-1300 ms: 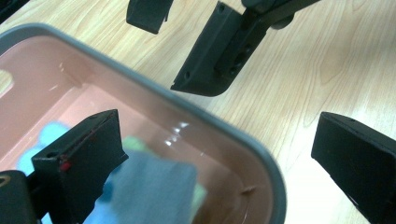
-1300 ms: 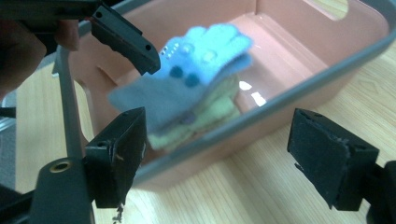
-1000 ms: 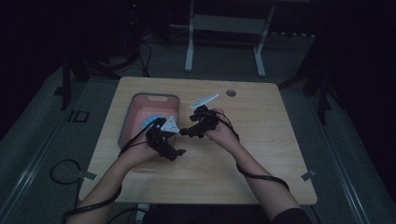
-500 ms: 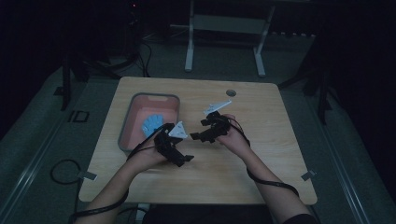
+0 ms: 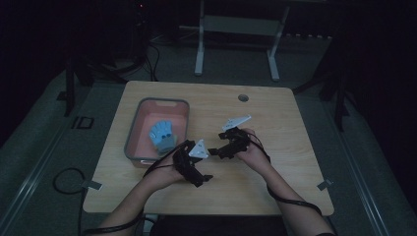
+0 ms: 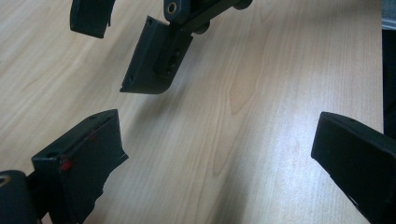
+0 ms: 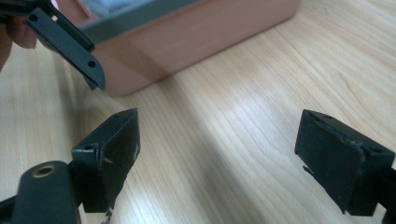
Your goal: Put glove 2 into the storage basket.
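Pink tray (image 5: 133,132): holds blue glove (image 5: 162,135)
Left gripper (image 6: 219,158): jaws spread, empty, above table (image 5: 275,108)
Right gripper (image 7: 219,154): jaws spread, empty

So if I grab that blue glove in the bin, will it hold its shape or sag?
The blue glove lies flat and slightly crumpled in the pink bin, so it is probably soft and would droop from a claw. It looks thin, likely light. Its grey cuff seems bunched, perhaps the easiest part to pinch.
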`<control>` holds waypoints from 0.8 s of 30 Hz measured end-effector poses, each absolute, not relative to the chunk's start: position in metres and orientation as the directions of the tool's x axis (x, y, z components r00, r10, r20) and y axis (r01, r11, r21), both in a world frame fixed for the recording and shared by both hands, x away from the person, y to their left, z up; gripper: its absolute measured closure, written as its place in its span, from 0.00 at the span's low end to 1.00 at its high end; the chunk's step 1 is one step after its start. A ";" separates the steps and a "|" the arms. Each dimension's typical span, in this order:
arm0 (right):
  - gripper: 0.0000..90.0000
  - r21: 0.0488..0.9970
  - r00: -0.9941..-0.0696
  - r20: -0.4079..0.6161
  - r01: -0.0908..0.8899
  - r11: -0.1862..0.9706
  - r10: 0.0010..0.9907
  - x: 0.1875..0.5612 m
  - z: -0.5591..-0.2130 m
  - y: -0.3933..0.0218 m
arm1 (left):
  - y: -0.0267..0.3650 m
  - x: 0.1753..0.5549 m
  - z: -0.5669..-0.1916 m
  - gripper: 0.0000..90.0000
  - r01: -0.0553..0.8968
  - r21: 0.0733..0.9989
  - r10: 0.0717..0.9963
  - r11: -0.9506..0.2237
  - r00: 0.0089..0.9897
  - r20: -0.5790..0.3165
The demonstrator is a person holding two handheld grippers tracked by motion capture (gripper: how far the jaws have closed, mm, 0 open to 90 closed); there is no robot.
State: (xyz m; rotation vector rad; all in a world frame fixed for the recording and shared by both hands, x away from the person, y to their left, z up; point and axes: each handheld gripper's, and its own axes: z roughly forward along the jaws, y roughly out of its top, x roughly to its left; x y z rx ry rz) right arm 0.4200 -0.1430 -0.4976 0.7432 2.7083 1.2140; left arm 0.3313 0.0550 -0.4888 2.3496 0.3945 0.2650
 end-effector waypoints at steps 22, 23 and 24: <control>0.15 0.725 -0.868 0.160 0.427 0.540 0.470 0.406 -0.536 -0.172 | 0.029 0.317 -0.526 0.02 0.192 0.699 0.301 -0.689 0.953 0.034; 0.15 0.722 -0.866 0.163 0.430 0.541 0.472 0.405 -0.537 -0.173 | 0.028 0.317 -0.528 0.02 0.194 0.697 0.300 -0.690 0.954 0.031; 0.15 0.723 -0.866 0.160 0.430 0.541 0.474 0.405 -0.539 -0.174 | 0.028 0.317 -0.528 0.02 0.194 0.697 0.300 -0.690 0.954 0.031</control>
